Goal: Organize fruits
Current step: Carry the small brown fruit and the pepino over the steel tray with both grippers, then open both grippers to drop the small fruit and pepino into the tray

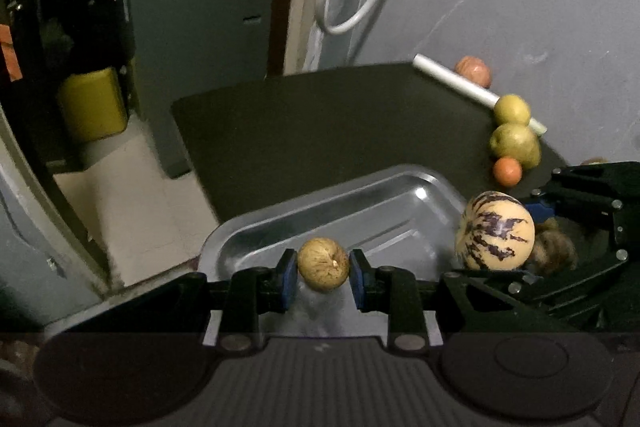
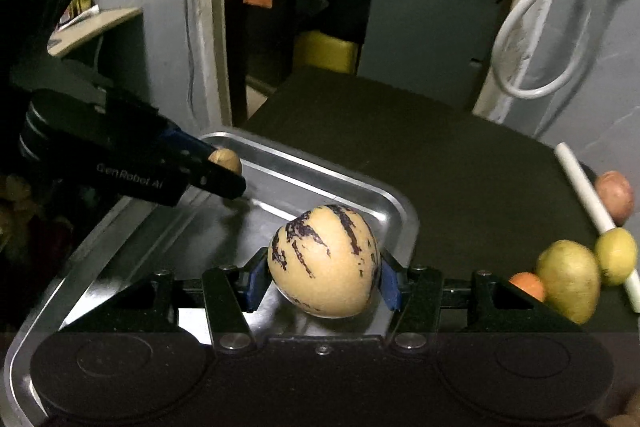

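Left wrist view: left gripper (image 1: 323,270) pinching small round tan-brown fruit (image 1: 323,269) above shiny rectangular metal tray (image 1: 360,203). Right wrist view: right gripper (image 2: 322,281) clamped on cream purple-striped egg-shaped melon (image 2: 323,261), held over same tray. Farther right on dark tabletop (image 2: 440,163): small orange fruit (image 2: 528,285), two yellow-green fruits (image 2: 570,279), white rod (image 2: 586,193), reddish fruit (image 2: 614,199).

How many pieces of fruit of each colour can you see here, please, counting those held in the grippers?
Cream with purple stripes: 1, the striped fruit in the right gripper.
Tan-brown: 1, the small brown fruit in the left gripper.
Yellow-green: 2.
Orange: 1.
Reddish-pink: 1.
Total: 6, none yet resting in the metal tray.
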The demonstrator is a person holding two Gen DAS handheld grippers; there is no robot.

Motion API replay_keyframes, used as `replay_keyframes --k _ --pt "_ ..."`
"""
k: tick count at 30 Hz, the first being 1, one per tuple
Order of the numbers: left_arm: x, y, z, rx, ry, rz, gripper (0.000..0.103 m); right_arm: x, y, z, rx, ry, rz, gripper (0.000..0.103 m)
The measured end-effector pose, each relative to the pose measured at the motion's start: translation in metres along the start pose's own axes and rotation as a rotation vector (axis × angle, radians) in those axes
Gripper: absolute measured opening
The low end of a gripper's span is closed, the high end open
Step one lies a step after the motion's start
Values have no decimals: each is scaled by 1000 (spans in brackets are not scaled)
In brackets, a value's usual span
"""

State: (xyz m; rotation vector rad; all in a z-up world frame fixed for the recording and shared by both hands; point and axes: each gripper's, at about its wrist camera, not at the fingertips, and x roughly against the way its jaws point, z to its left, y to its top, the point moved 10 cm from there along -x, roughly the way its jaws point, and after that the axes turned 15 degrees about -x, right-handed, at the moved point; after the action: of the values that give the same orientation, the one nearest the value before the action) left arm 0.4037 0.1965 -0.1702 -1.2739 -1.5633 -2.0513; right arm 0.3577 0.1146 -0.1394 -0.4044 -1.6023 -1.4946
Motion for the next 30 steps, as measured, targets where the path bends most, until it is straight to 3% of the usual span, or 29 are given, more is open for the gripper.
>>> replay_keyframes --k 13,16,18,22,30 --pt "4 -11 3 -17 -9 22 35 -12 -15 6 3 -10 50 56" --pt "8 -9 2 -13 -9 11 45 -8 -15 6 1 -5 36 58" --pt "12 -7 0 -13 -8 -1 58 -5 -14 5 0 0 20 65" --pt "20 -4 -5 -2 -11 -14 66 10 -15 2 -27 7 -8 69" --pt "44 12 -30 2 -26 -79 96 68 -23 -20 -138 9 -109 88"
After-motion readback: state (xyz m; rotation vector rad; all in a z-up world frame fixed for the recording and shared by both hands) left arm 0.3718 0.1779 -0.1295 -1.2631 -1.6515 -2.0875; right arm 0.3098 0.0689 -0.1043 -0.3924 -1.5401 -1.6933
